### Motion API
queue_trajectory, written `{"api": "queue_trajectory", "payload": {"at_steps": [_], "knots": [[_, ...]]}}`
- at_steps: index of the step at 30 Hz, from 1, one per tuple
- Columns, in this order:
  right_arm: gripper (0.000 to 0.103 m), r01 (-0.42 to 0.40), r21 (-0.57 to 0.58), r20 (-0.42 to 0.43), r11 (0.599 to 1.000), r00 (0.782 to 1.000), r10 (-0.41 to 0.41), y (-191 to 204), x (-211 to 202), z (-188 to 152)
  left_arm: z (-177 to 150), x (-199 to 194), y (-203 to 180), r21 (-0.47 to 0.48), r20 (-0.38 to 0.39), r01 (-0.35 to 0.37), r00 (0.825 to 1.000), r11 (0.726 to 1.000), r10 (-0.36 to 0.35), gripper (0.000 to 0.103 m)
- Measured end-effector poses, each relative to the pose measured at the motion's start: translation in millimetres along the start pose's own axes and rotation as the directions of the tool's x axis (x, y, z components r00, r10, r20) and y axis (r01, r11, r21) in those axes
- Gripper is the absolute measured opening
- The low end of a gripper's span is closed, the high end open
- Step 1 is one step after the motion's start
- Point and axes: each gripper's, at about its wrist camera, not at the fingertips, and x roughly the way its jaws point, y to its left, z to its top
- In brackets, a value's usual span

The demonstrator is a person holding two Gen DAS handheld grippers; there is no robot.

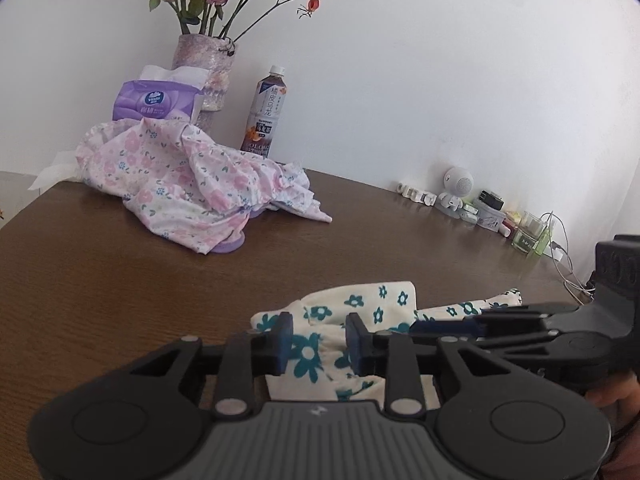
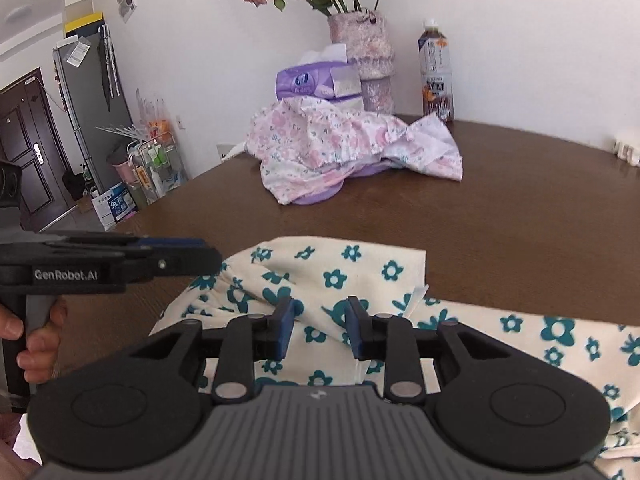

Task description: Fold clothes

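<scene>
At the near edge of the counter (image 1: pixel 120 288) lies the cream garment with teal flowers (image 2: pixel 360 268), partly folded, one layer doubled over, a long part trailing toward the right edge. Your left tongs (image 1: pixel 318 346) sit low over its left end, fingers apart, cloth showing between the blue pads (image 1: pixel 285 344); nothing clamped. Your right tongs (image 2: pixel 320 330) hover over the middle of the same garment, also apart, with printed fabric visible in the gap; not gripping.

In the right wrist view your left tool enters from the left, your hand (image 2: pixel 36 340) wrapped on its handle; whether it touches the cloth, cannot tell.

Toward the far-left corner: a crumpled pink floral garment (image 1: pixel 192 184) heaped over a purple object. Behind it, along the far edge, a purple tissue pack (image 1: pixel 156 104), a vase of dried roses (image 1: pixel 208 64) and a tea bottle (image 1: pixel 266 112). Small items line the far-right edge, among them a white figurine (image 1: pixel 456 192).
</scene>
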Motion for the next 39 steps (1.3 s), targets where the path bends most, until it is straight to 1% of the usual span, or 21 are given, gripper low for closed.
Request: {"api": "queue_trajectory", "payload": {"at_steps": [2, 5, 7, 9, 10, 11, 12, 13, 14, 16, 19, 23, 25, 26, 28, 29, 31, 32, 34, 37, 39], "knots": [[0.019, -0.001, -0.008, -0.014, 1.000, 1.000, 0.001, 2.7, 5.5, -5.5, 4.8, 5.6, -0.9, -0.003, -0.001, -0.003, 1.000, 1.000, 0.003, 0.033], [0.019, 0.014, -0.051, -0.014, 0.999, 1.000, -0.015, 10.8, 6.3, -8.8, 4.5, 19.6, 0.8, -0.006, -0.035, -0.024, 0.999, 1.000, 0.024, 0.031], [0.019, 0.014, -0.054, -0.011, 0.998, 1.000, -0.015, 11.1, 4.5, -7.5, -1.1, 29.2, 2.9, 0.002, -0.073, -0.040, 0.997, 0.999, 0.040, 0.029], [0.020, -0.001, -0.043, 0.007, 0.999, 1.000, 0.001, 8.1, -4.0, -2.7, -4.9, 29.9, 6.4, -0.005, -0.079, -0.036, 0.996, 0.999, 0.036, 0.027], [0.022, -0.008, -0.040, 0.029, 0.999, 1.000, 0.009, 5.9, -10.2, 1.0, -6.7, 30.2, 8.1, -0.008, -0.081, -0.034, 0.996, 0.999, 0.033, 0.027], [0.030, 0.008, -0.051, 0.049, 0.999, 0.999, -0.005, 3.1, -15.7, 6.8, -4.6, 28.3, 8.5, -0.010, -0.074, -0.028, 0.997, 1.000, 0.027, 0.026], [0.042, 0.024, -0.062, 0.070, 0.998, 0.997, -0.019, 0.3, -21.2, 12.7, -2.6, 26.3, 8.8, -0.012, -0.067, -0.021, 0.998, 1.000, 0.020, 0.027], [0.043, 0.041, -0.074, 0.089, 0.996, 0.995, -0.034, -2.5, -26.2, 18.5, -0.5, 24.3, 9.1, -0.014, -0.060, -0.015, 0.998, 1.000, 0.014, 0.027], [0.043, 0.069, -0.097, 0.094, 0.993, 0.994, -0.060, -5.3, -26.1, 23.8, 1.6, 22.3, 9.4, -0.016, -0.053, -0.008, 0.999, 1.000, 0.007, 0.030], [0.043, 0.082, -0.127, 0.071, 0.989, 0.995, -0.073, -15.0, -19.7, 36.4, 7.3, 20.7, 9.8, -0.011, -0.040, -0.010, 0.999, 1.000, 0.009, 0.035], [0.044, 0.031, -0.141, -0.004, 0.990, 0.999, -0.032, -30.0, 1.6, 49.0, 16.4, 25.8, 13.5, -0.014, -0.036, -0.035, 0.999, 0.999, 0.035, 0.039], [0.044, -0.045, -0.127, -0.088, 0.991, 0.996, 0.034, -40.9, 30.9, 51.9, 15.6, 39.5, 22.4, -0.047, -0.082, -0.042, 0.996, 0.998, 0.038, 0.043], [0.028, -0.091, -0.096, -0.138, 0.991, 0.987, 0.077, -43.4, 40.9, 47.8, 11.1, 44.3, 25.2, -0.062, -0.105, -0.030, 0.994, 0.998, 0.023, 0.041], [0.008, -0.106, -0.090, -0.148, 0.990, 0.985, 0.092, -42.7, 41.0, 45.8, 10.2, 44.6, 26.1, -0.068, -0.105, -0.026, 0.994, 0.997, 0.018, 0.040], [0.006, -0.137, -0.077, -0.166, 0.988, 0.978, 0.123, -41.2, 40.9, 41.9, 8.5, 45.2, 27.9, -0.080, -0.107, -0.018, 0.994, 0.997, 0.009, 0.038], [0.004, -0.153, -0.069, -0.167, 0.986, 0.976, 0.140, -41.1, 38.0, 42.2, 8.1, 45.2, 28.6, -0.082, -0.103, -0.015, 0.995, 0.996, 0.007, 0.032], [0.004, -0.186, -0.050, -0.166, 0.981, 0.970, 0.175, -41.4, 32.1, 43.5, 7.2, 45.1, 29.9, -0.086, -0.096, -0.010, 0.995, 0.996, 0.001, 0.031], [0.004, -0.206, -0.036, -0.171, 0.978, 0.965, 0.197, -42.3, 29.6, 43.9, 6.6, 45.2, 29.6, -0.081, -0.095, -0.010, 0.995, 0.997, 0.003, 0.028], [0.004, -0.234, -0.011, -0.186, 0.972, 0.956, 0.228, -43.6, 27.3, 43.6, 3.6, 44.8, 29.4, -0.077, -0.094, -0.012, 0.996, 0.997, 0.004, 0.027], [0.003, -0.201, -0.017, -0.205, 0.979, 0.959, 0.194, -46.6, 31.3, 37.8, 0.5, 43.0, 30.4, -0.082, -0.094, -0.020, 0.995, 0.996, 0.012, 0.027], [0.003, -0.191, -0.008, -0.202, 0.982, 0.962, 0.185, -50.5, 33.4, 35.6, 1.3, 41.3, 30.4, -0.083, -0.091, -0.029, 0.996, 0.996, 0.022, 0.031]]}}
